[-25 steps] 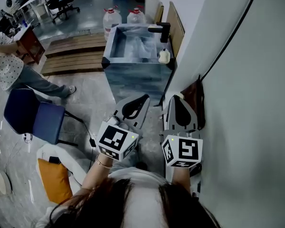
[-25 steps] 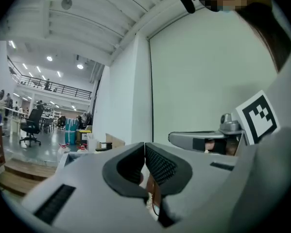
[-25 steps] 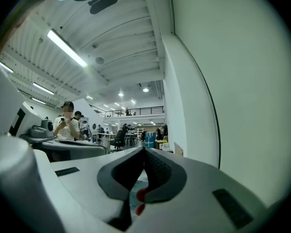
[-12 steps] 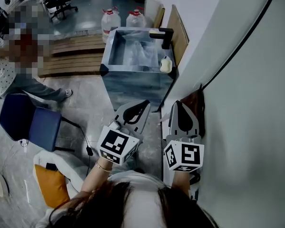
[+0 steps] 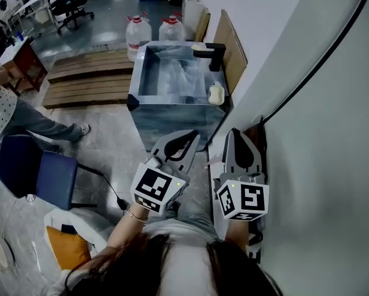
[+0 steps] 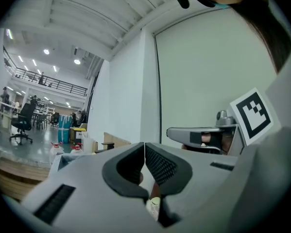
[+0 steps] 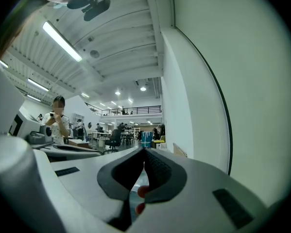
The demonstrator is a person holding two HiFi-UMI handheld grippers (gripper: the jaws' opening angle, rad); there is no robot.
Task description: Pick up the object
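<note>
A steel-blue sink cabinet stands ahead of me on the floor. It has a black tap, and a pale yellow rounded object lies on its right rim. My left gripper is shut and empty, its tip near the cabinet's front lower edge. My right gripper is shut too, beside the white wall. The left gripper view shows its jaws closed with nothing between them. In the right gripper view the jaws are also closed and empty.
Two water bottles stand behind the sink, and wooden pallets lie to its left. A blue chair and a person are at the left. A brown bag and a black cable are against the wall.
The sink has come a little nearer and lower in the head view. Both grippers stay shut and side by side. The person at the left has drifted toward the frame's edge.
</note>
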